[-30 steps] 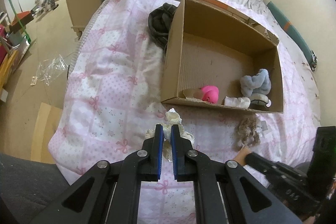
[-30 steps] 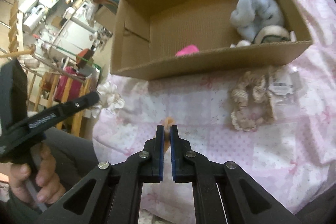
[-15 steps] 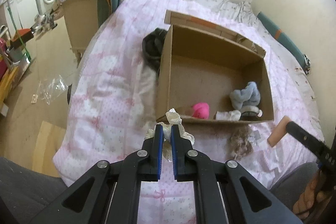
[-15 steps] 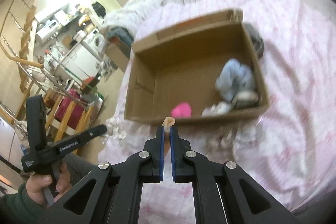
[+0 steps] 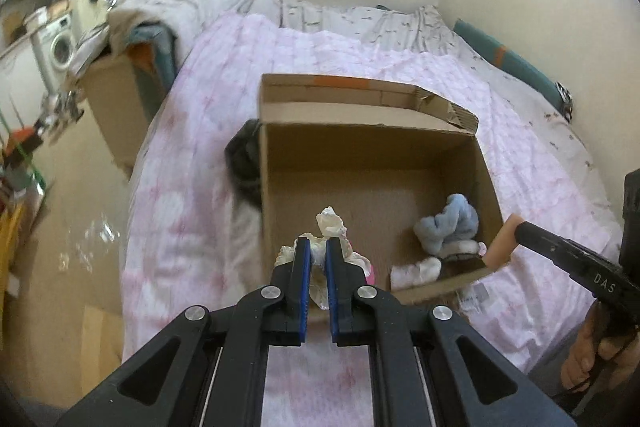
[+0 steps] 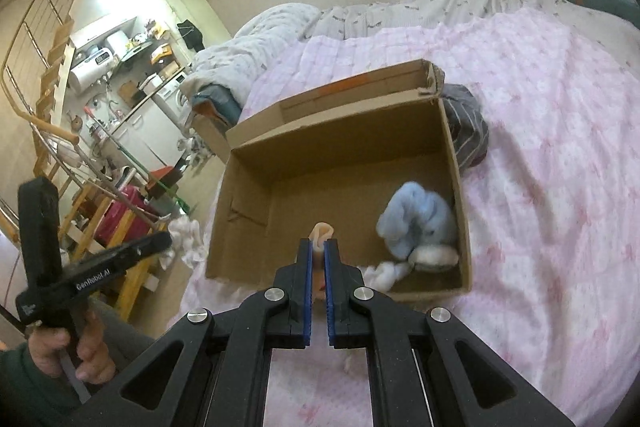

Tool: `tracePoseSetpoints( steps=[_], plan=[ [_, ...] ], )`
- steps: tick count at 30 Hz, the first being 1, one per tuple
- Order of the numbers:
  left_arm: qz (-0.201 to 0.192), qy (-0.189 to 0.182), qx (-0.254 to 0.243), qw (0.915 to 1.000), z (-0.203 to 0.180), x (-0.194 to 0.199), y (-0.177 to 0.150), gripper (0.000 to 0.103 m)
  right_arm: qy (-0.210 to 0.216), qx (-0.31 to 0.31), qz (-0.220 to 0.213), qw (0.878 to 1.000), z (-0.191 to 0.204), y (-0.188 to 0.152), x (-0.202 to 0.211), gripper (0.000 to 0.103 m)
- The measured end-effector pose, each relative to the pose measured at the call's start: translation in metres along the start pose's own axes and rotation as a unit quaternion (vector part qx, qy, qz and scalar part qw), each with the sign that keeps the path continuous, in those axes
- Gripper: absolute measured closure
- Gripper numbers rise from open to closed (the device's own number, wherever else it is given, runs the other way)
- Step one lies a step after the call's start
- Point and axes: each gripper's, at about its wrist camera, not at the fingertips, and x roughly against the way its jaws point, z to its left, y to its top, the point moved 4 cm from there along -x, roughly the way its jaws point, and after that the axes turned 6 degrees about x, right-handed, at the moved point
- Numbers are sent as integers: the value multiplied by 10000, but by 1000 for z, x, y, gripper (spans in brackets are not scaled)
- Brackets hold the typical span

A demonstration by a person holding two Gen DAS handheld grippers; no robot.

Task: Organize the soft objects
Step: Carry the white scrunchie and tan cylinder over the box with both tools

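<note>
Left gripper [image 5: 316, 253] pinches white lace scrunchie [image 5: 329, 223], right gripper [image 6: 319, 254] pinches peach sponge [image 6: 321, 234]; both hang over cardboard box [image 5: 352, 135] near edge (right nearer blue plush [image 6: 418, 223]).

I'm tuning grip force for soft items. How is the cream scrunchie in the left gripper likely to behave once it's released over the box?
The cream scrunchie bunches and ruffles around the left gripper, so it is probably floppy and squashes easily. It looks light, and should drop limply into the cardboard box rather than roll. Its frilly fabric might snag briefly on the ridged pads.
</note>
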Motion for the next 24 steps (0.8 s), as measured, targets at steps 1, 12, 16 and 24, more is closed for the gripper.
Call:
tracePoseSetpoints(
  steps=[1, 12, 16, 24],
  plan=[
    [-1, 23, -70, 10000, -4, -7, 1, 96, -22, -24, -8, 10000, -2, 0, -3, 96],
    [316, 312, -309, 9985, -10, -57, -15, 96, -509, -104, 437, 9977, -20, -14, -34, 96],
    [329, 404, -365, 9980, -9, -58, -21, 96, -583, -67, 626, 9963, -20, -19, -43, 96],
    [330, 374, -226, 9985, -3, -56, -21, 96, -642, -60, 764, 9950, -21, -25, -48, 96]
  ],
)
